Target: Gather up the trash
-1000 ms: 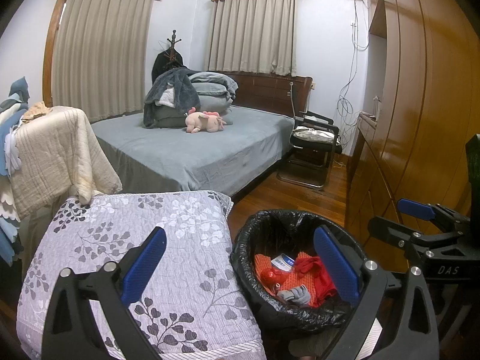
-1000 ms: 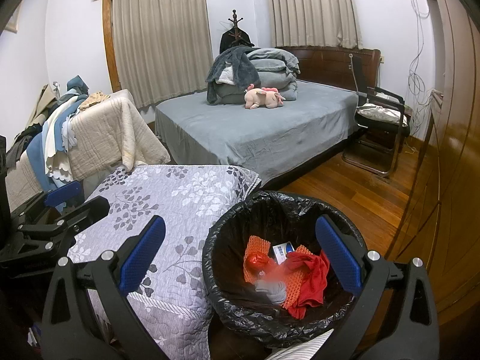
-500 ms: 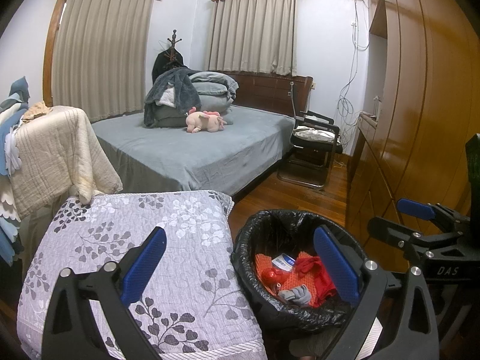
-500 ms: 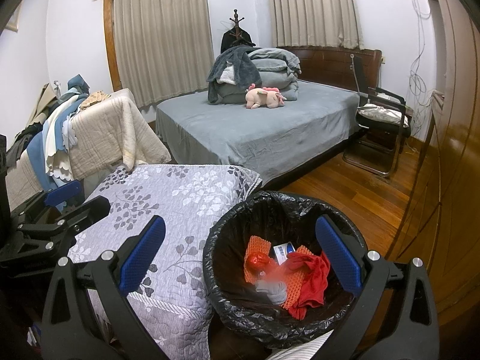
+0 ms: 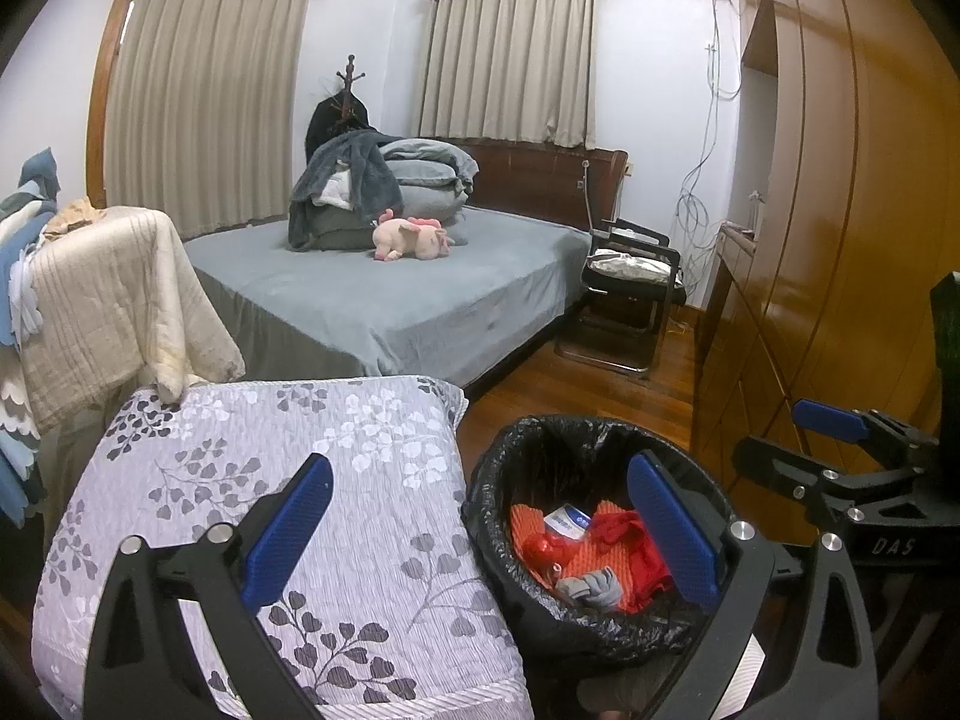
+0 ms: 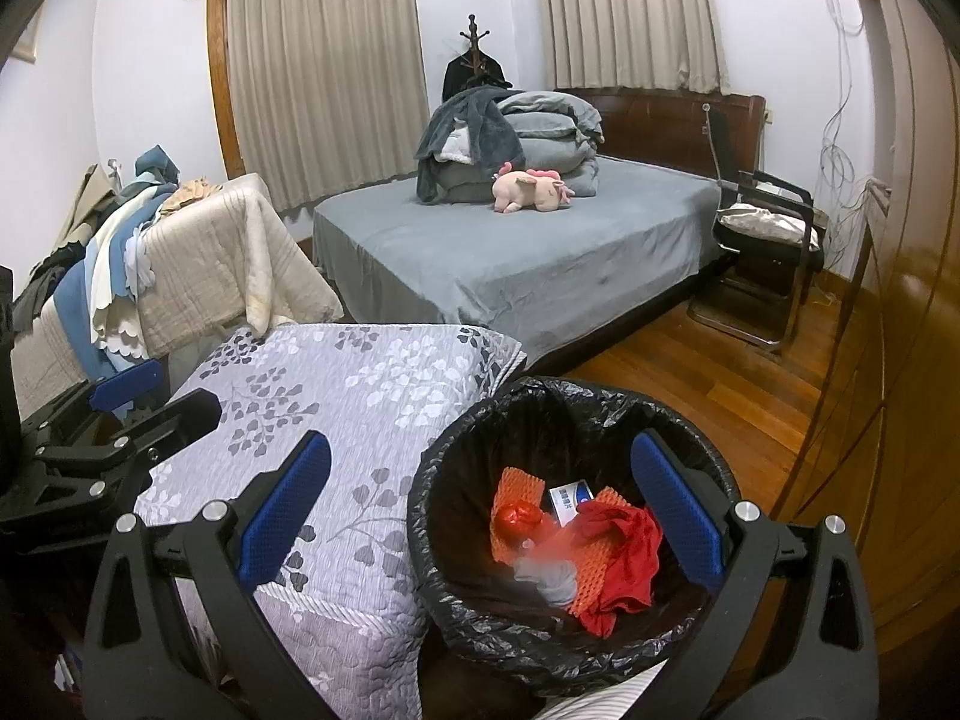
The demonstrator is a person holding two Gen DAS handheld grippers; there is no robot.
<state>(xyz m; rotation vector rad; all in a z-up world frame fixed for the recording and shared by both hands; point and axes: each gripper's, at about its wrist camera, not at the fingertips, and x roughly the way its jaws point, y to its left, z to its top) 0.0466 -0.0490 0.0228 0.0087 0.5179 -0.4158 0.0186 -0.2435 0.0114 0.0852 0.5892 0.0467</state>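
A black-lined trash bin [image 5: 540,450] [image 6: 480,420] stands on the floor beside a floral quilted surface. Inside lie orange foam netting [image 6: 510,483], a red cloth [image 6: 624,552], a red crumpled wrapper [image 6: 516,519], a small white-and-blue box [image 6: 570,498] and a grey wad [image 6: 549,579]. My left gripper [image 5: 480,531] is open and empty, over the quilt's right edge and the bin. My right gripper [image 6: 480,516] is open and empty above the bin's left rim. Each gripper shows at the edge of the other's view.
The grey floral quilt [image 5: 270,480] covers a low surface at left. A bed with a grey sheet [image 5: 390,300], folded bedding and a pink plush [image 5: 411,237] is behind. A chair [image 5: 630,294] stands by the bed. Wooden wardrobes [image 5: 840,240] line the right; draped blankets [image 5: 108,300] sit left.
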